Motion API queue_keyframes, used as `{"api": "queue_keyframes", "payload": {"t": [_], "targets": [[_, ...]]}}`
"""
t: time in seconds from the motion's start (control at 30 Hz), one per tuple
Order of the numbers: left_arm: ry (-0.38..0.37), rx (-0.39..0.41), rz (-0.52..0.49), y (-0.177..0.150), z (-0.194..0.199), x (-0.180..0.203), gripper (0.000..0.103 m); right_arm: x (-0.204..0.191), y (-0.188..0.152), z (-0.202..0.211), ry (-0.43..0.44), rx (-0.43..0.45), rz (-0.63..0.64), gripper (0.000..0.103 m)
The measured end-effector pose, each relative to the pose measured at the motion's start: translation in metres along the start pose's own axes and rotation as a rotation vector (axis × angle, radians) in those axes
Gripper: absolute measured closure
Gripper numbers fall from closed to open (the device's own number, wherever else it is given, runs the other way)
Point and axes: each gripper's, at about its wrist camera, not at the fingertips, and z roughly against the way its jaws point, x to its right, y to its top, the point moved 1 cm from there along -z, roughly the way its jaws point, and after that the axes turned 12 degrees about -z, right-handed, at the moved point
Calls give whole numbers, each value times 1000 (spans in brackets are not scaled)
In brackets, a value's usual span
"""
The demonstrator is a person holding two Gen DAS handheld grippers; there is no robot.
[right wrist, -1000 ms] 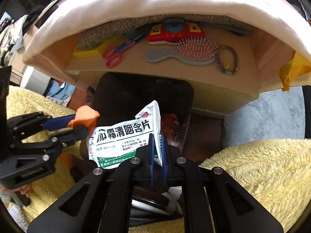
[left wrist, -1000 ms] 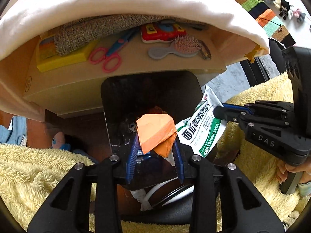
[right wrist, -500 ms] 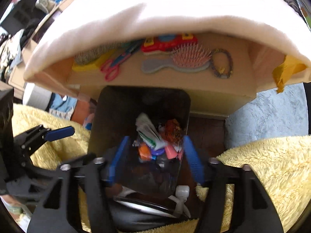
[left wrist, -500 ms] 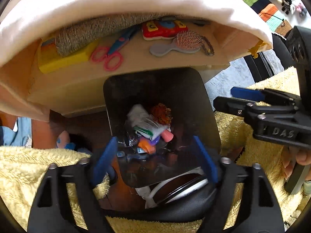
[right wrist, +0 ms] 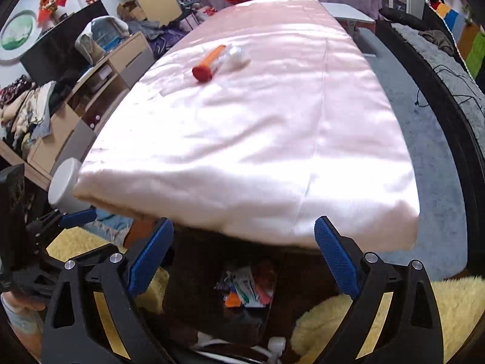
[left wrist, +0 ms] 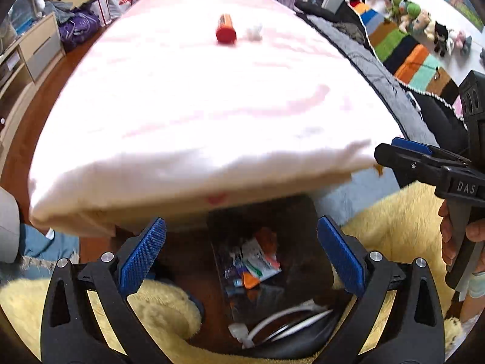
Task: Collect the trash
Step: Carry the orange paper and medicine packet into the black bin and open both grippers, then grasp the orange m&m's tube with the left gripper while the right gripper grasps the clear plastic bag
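Now, done so far: the black bin (left wrist: 291, 212) at the bottom middle of both views is holding wrappers, with a white and green packet (left wrist: 260, 265) and an orange scrap (left wrist: 250, 280) lying on top of the pile.
Left tongs: the left tongs (left wrist: 241, 251) are standing wide open over the bin; their jaws have just been opening, and nothing is sitting between the blue pads.
Right tongs: the right tongs (right wrist: 242, 253) are wide open too; their jaws have just been opening, and they are gripping nothing.
Still to pick up: an orange tube with a red cap (right wrist: 209, 63) is lying on the pink worktop (right wrist: 272, 121), in the upper middle of the frame, with a crumpled clear wrapper (right wrist: 235, 56) touching it.
How far along: I am guessing most of the trash is in, and these two bits are waiting.
Next: the tongs are needing to reach far up across the worktop.
Other trash: I cannot tell if more is hiding out of sight.
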Motion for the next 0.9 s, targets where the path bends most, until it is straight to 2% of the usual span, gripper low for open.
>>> {"api": "queue_keyframes", "payload": {"t": [0.33, 0.63, 0.7, 0.77, 0.87, 0.9], "targets": [[41, 41, -25, 83, -4, -32, 8, -10, 89, -22, -22, 60, 7, 8], [48, 21, -29, 130, -47, -58, 8, -27, 147, -72, -25, 60, 24, 9], [42, 23, -6, 140, -56, -66, 8, -33, 161, -83, -6, 57, 21, 15], [34, 21, -2, 150, -64, -72, 8, -38, 172, -92, 19, 53, 13, 28], [32, 21, -19, 164, -74, -73, 8, -46, 185, -109, 42, 38, 10, 39], [31, 23, -26, 167, -76, -72, 8, -47, 190, -115, 53, 27, 8, 39]]}}
